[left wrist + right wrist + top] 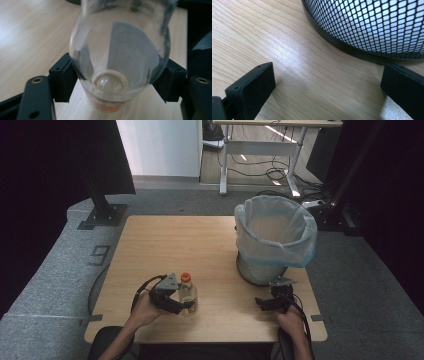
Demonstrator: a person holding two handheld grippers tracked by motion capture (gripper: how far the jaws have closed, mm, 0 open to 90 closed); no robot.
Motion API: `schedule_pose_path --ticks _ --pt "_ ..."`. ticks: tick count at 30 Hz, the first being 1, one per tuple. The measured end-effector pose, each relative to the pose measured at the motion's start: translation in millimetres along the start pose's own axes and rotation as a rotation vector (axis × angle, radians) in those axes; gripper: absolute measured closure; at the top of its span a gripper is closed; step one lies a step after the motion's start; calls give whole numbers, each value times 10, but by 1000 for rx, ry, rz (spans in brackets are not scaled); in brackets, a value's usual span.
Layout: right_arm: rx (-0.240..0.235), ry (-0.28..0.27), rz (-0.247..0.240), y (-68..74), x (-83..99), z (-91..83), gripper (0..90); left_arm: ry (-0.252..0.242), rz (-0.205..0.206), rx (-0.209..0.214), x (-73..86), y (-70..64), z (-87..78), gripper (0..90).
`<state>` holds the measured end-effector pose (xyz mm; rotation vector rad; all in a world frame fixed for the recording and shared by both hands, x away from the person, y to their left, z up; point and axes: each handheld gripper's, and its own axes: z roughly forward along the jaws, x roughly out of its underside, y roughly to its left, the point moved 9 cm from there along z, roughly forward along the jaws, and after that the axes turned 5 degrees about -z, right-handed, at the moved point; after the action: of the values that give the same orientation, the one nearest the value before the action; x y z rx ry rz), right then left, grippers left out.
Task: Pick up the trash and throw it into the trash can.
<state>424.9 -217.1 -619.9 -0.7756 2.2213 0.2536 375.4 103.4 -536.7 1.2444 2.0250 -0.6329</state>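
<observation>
Clear bottle (188, 294) with an orange cap, standing upright on the wooden table (200, 245), well to the left of the mesh bin (274, 240) and nearer the front edge. Left gripper (186, 304) clamped around the bottle, pads (63, 77) pressed to both sides of its body in the left gripper view. Right gripper (262, 303) just in front of the bin's base, jaws spread wide over bare wood, holding nothing. Bin lined with a pale plastic bag (300, 252).

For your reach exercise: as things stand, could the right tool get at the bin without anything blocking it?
Probably yes. The right tool is open and sits just in front of the bin, with bare table between them. The bottle is off at the left tool.
</observation>
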Motion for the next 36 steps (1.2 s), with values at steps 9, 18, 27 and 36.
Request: schedule_pose_path --ticks 9,18,27,36 --pt "-3 0 -3 6 0 -1 0 19 -21 -26 -68 109 38 280" --pt "-5 0 -4 10 1 -2 0 0 -52 -40 -293 218 6 281" --pt "-8 -1 -8 16 0 -1 0 -17 -59 -34 -586 295 -22 282" --pt "-11 -1 -15 19 1 -2 0 -31 -64 -31 -849 388 -65 282"
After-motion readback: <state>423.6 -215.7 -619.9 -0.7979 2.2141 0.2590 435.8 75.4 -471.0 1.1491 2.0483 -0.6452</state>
